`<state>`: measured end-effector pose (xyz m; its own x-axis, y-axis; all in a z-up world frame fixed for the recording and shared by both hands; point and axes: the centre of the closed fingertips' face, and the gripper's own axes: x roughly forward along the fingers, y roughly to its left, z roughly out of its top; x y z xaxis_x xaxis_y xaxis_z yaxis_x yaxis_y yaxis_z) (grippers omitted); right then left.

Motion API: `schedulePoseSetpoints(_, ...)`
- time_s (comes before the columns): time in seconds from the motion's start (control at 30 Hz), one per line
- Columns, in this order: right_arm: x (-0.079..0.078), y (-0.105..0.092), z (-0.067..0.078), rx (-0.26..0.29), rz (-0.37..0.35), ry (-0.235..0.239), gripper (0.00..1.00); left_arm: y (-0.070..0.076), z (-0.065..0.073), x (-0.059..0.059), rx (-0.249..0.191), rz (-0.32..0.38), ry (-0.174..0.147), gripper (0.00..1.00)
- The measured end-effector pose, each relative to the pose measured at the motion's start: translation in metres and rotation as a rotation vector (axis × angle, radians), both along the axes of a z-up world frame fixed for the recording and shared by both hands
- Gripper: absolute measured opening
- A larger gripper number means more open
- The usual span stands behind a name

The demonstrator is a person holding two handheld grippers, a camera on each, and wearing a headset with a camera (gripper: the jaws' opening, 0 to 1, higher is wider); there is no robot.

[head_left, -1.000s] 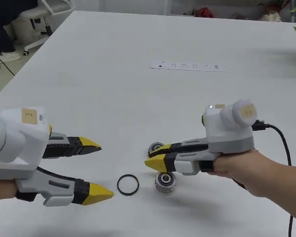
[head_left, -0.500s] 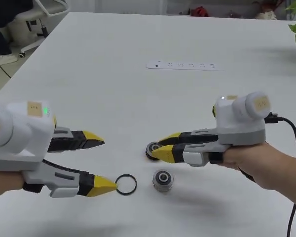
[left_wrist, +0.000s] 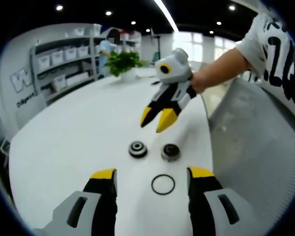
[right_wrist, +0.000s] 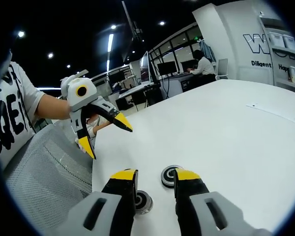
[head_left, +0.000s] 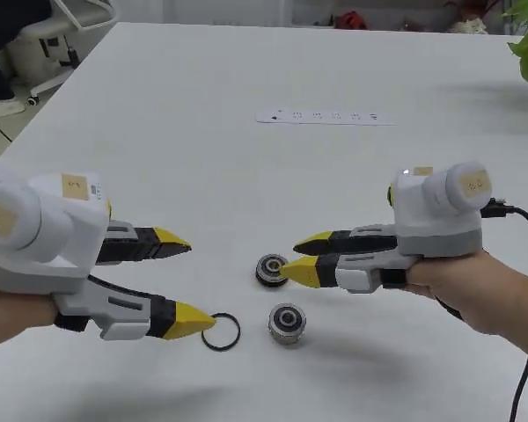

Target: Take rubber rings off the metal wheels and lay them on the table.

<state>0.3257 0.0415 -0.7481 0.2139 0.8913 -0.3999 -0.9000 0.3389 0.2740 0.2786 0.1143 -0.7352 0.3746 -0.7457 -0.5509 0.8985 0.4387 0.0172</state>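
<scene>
Rubber ring (head_left: pixel 221 332): 1 pc, flat on worktop (head_left: pixel 246 158), touching lower tip of L tongs (head_left: pixel 199 284), which are wide apart and empty.
Near wheel (head_left: pixel 287 322): just beside ring.
Far wheel (head_left: pixel 271 269): at tips of R tongs (head_left: pixel 290 258), which are slightly apart and empty; prob. lining up for next ring.

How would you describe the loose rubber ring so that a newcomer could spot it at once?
On the white table, look between the left gripper and right gripper, where two metal wheels sit. The rubber ring lies flat left of the nearer wheel, by the left gripper's lower yellow tip. Unlike the chunky wheels, it is a thin black hoop with bare table showing through.
</scene>
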Motion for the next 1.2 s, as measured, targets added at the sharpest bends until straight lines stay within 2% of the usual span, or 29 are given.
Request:
schedulePoseSetpoints(0.37, 0.006, -0.008, -0.014, -0.056, 0.002, -0.037, 0.27, -0.005, -0.003, 0.012, -0.002, 0.002, 0.005, 0.57)
schedulePoseSetpoints(0.8, 0.007, -0.006, -0.025, -0.083, 0.009, -0.049, 0.26, -0.009, -0.009, 0.024, 0.002, 0.006, 0.01, 0.55)
schedulePoseSetpoints(1.2, 0.012, -0.007, -0.038, -0.124, 0.0, -0.06, 0.31, -0.016, -0.015, 0.03, 0.009, 0.0, 0.017, 0.55)
